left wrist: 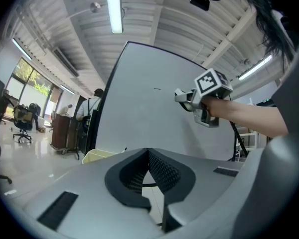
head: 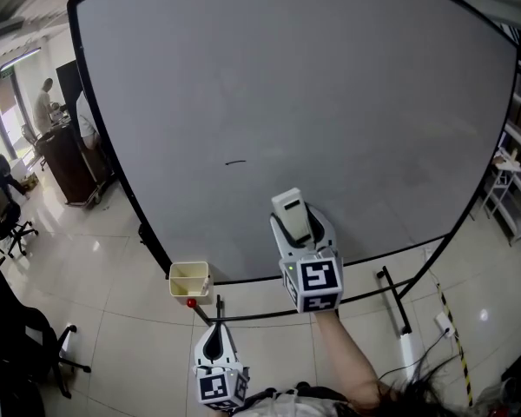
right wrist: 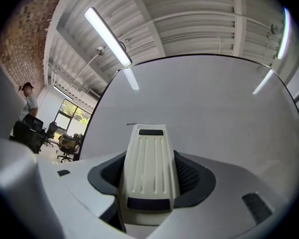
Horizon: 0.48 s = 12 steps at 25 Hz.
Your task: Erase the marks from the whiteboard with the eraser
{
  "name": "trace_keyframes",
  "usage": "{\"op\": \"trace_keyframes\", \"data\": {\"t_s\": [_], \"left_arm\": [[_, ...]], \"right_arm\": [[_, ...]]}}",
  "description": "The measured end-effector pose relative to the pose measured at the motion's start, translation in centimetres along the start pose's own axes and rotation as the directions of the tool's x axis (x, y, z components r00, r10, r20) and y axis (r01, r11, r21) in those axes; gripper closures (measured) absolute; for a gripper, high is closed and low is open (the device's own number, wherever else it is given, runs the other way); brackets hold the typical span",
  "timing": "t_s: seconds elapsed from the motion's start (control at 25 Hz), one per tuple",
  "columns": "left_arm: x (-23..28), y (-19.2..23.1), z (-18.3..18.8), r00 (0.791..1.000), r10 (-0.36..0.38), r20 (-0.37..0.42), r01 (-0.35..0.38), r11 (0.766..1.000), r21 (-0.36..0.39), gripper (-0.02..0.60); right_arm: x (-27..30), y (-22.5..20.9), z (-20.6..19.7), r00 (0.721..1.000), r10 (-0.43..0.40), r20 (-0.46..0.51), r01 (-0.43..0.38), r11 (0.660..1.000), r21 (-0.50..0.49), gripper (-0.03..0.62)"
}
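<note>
Whiteboard (head: 347, 94) fills nearly everything ahead of me, with pale floor tiles below it and an office off to the left.

My right gripper (head: 302, 233) is clamped on the eraser (right wrist: 148, 158), jaws pressing its two long sides. It sits near the board's bottom edge. The eraser's long axis runs in line with the jaws. Its nose points up the board and slightly left, and its ribbed back faces my camera, so the wiping face is hidden from me. I can't tell if the nose is touching the board yet.

My left gripper (left wrist: 148, 173) hangs low, below the board's bottom edge, jaws together on nothing. A yellow tray (head: 189, 278) sits at that edge just above it.

One short dark mark (head: 235, 162) is all I can make out, left of the board's middle, up and left of the eraser.

I judge this as the approach to the last wipe. Next I would need to turn the wiping face flat to the board, slide up-left onto the mark, and rub across it with steady pressure.
</note>
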State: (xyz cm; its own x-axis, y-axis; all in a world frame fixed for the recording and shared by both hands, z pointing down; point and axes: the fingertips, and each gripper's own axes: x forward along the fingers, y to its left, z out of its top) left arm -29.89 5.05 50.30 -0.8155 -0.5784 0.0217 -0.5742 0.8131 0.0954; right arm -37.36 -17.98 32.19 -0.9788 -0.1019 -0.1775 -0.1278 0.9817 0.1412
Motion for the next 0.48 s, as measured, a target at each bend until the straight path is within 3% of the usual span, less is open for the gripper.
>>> {"op": "trace_keyframes", "data": {"t_s": [0.12, 0.28, 0.48], "left_arm": [[-0.8, -0.6, -1.0, 1.000, -0.021, -0.021, 0.020, 1.000, -0.021, 0.592], [-0.9, -4.5, -1.6, 0.993, -0.117, -0.025, 0.117, 0.993, -0.005, 0.592], [-3.9, -9.2, -1.8, 0.979, -0.199, -0.037, 0.199, 0.980, 0.003, 0.592]], "right_arm": [[-6.8, -0.7, -4.9, 0.995, -0.006, -0.097, 0.013, 0.998, 0.069, 0.316], [-16.0, -1.1, -10.7, 0.970, -0.020, -0.241, 0.060, 0.985, 0.161, 0.316], [-25.2, 0.7, -14.5, 0.936, 0.005, -0.351, 0.075, 0.974, 0.214, 0.316]]}}
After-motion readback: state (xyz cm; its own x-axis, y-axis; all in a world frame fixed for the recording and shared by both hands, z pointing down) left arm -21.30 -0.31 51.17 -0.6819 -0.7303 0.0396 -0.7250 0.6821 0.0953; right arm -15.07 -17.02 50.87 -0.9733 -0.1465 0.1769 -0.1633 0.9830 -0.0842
